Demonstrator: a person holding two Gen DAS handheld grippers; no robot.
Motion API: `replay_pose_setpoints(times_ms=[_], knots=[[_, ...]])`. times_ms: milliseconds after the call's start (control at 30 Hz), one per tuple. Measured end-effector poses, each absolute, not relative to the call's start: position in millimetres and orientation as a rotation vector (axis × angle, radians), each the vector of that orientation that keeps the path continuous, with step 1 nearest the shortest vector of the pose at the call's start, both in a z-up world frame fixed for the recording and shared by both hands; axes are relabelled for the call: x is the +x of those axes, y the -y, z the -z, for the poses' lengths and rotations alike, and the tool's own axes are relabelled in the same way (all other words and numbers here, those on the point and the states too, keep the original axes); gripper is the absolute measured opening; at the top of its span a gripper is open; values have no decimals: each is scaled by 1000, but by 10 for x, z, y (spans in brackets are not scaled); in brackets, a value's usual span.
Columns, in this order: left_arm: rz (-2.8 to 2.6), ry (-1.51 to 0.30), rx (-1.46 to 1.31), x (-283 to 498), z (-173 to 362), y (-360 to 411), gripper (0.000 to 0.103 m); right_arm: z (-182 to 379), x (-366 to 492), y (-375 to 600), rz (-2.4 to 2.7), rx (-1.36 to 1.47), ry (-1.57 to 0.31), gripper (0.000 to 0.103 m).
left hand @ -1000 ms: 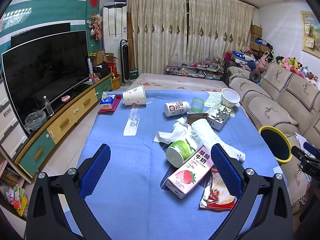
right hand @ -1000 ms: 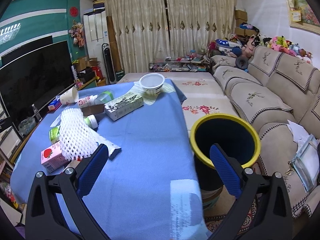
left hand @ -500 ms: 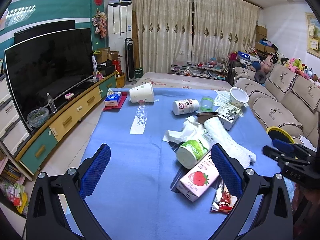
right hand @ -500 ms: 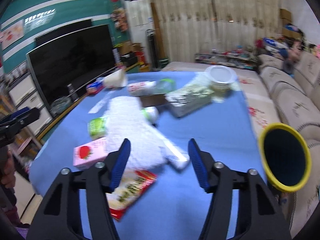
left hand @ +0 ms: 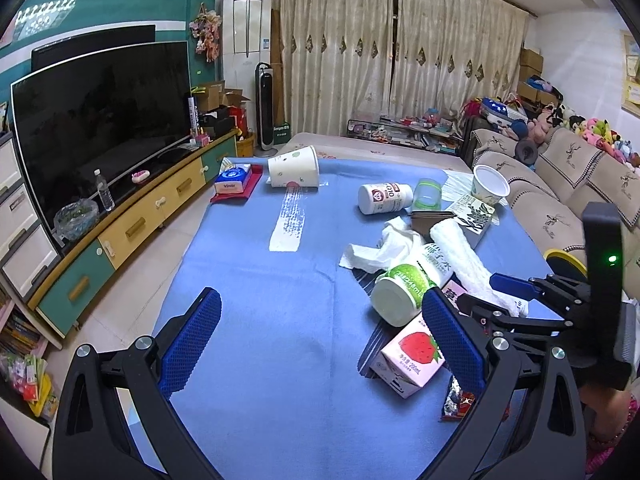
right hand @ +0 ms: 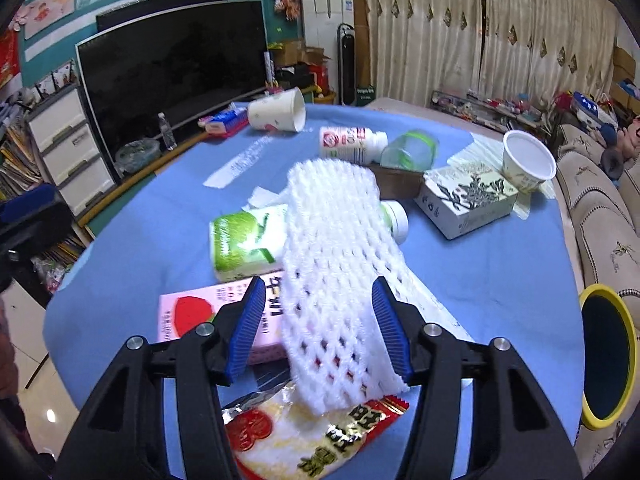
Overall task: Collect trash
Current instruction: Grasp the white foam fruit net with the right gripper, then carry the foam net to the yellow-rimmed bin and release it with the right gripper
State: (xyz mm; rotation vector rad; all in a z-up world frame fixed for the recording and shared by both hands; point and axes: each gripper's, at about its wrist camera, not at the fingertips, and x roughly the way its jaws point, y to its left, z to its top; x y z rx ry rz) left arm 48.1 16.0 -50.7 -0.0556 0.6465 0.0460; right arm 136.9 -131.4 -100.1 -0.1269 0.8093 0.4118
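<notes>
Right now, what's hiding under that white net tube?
Under the white net tube: a green drink bottle, a pink strawberry milk carton and a red snack wrapper. Anything directly underneath stays covered.

Living room around the blue-covered table

A large dark television (left hand: 100, 120) stands on a long cabinet (left hand: 120, 236) with yellow and green drawers. Closed beige curtains (left hand: 400, 60) cover the far wall. A beige sofa (left hand: 560, 184) runs along one side, with plush toys (left hand: 592, 128) on top of its back.
</notes>
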Motion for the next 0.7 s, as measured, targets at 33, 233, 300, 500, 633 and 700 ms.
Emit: replay_pose_setpoints(times_ms=[33,233,300,500,633,700], knots=[[-47,-649,-61,493,519,-173,99,1042,1400,1309,-406,-131,-821,52],[-43,-660,-64,521,610,-158,99,1072,1423,1364,-395,-133,-811,11],[-43,-664,-64,532,632,-158,99,995,1383,1423,-414,-105,-793,11],[-43,-665,-69,552,645,-185,99,759,1259,1646,-429,-31,-746,11],[-38,-666,-62,558,672,-168,99,619,1181,1931,-381,15,-700,11],[-35,-666,-54,540,693,-113,99,553,1154,2142,-334,39,-675,11]])
